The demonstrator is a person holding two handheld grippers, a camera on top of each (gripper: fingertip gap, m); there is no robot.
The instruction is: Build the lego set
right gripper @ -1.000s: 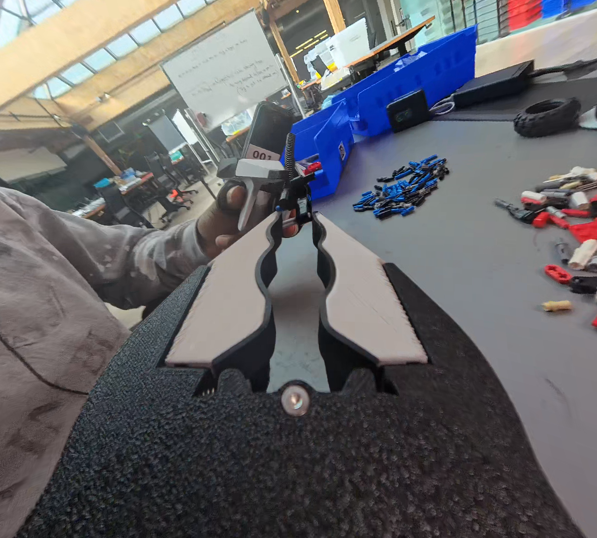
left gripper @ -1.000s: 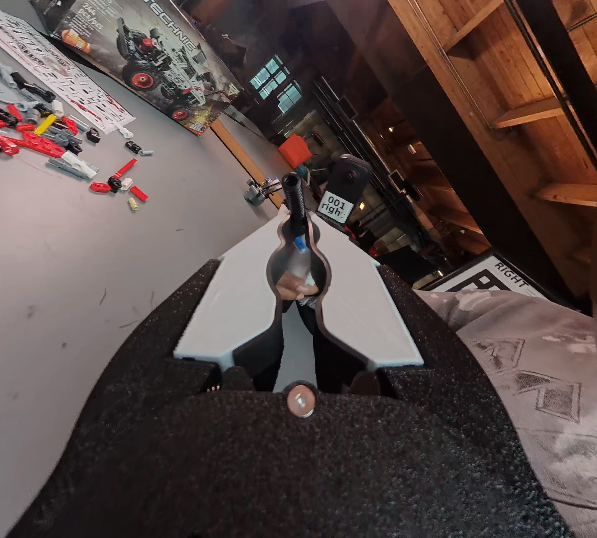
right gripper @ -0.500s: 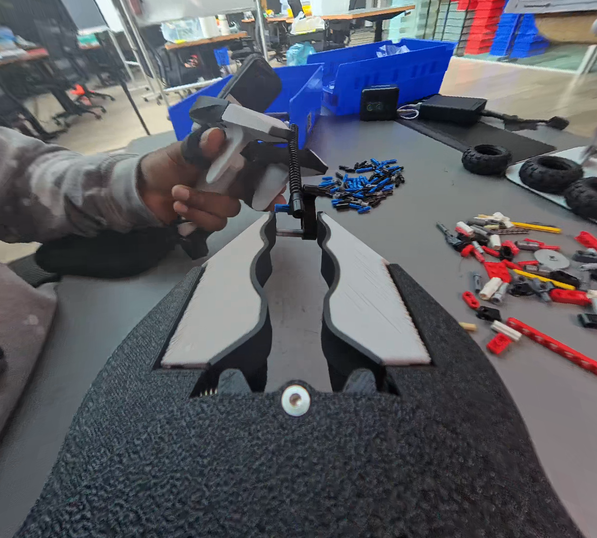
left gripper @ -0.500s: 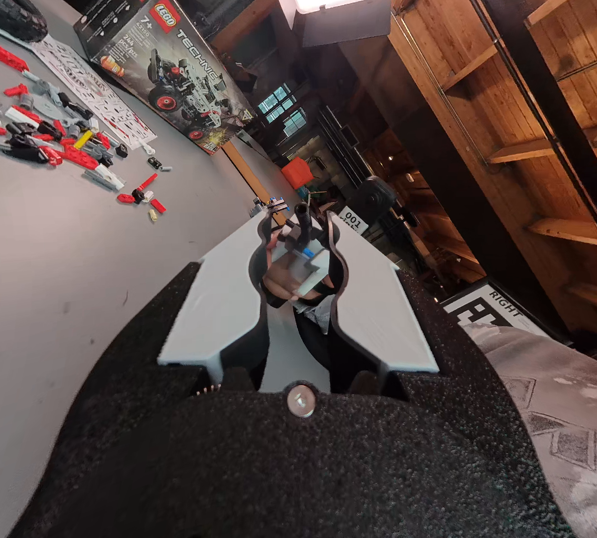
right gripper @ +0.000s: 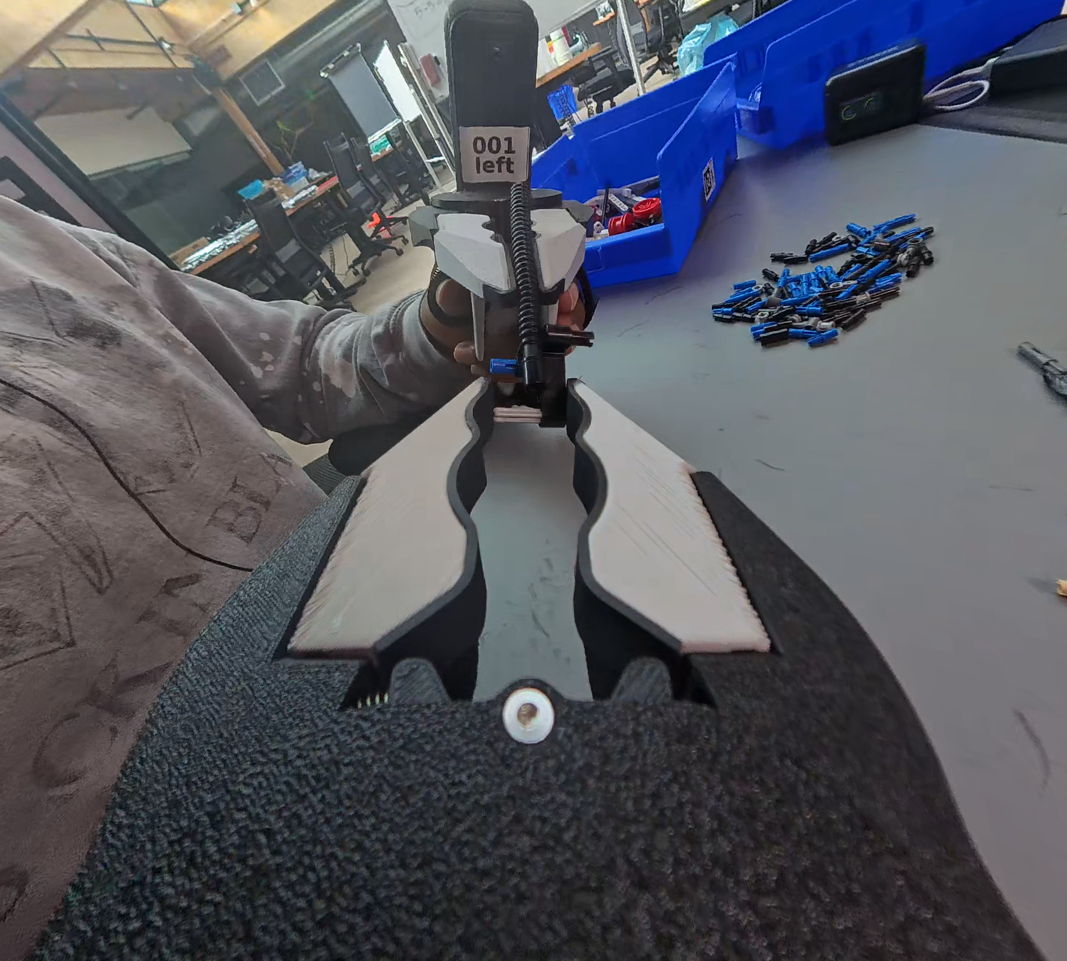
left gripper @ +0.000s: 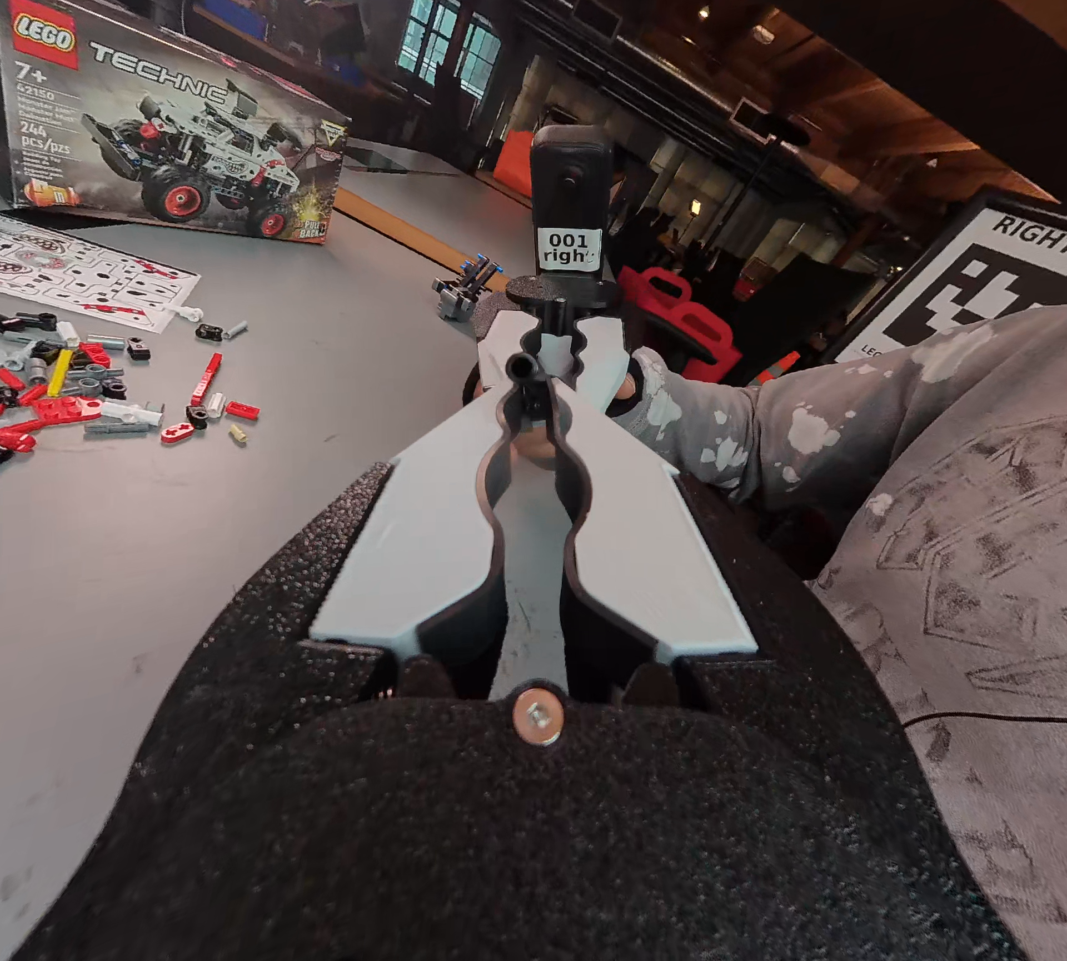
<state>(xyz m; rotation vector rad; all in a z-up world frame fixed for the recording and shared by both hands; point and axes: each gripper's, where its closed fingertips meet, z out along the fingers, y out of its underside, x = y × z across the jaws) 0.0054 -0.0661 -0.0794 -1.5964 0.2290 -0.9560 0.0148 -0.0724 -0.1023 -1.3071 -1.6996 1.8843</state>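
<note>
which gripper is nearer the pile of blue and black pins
Right. The right gripper sits left of the pin pile; the left gripper is farther left still, over the table edge.

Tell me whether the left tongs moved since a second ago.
Yes. The left tongs swung: the set box, tilted before, now sits level at far left.

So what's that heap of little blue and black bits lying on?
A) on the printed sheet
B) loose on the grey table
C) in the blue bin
B: the heap of blue and black pins lies loose on the grey table, beside the blue bin, not inside it.
</note>
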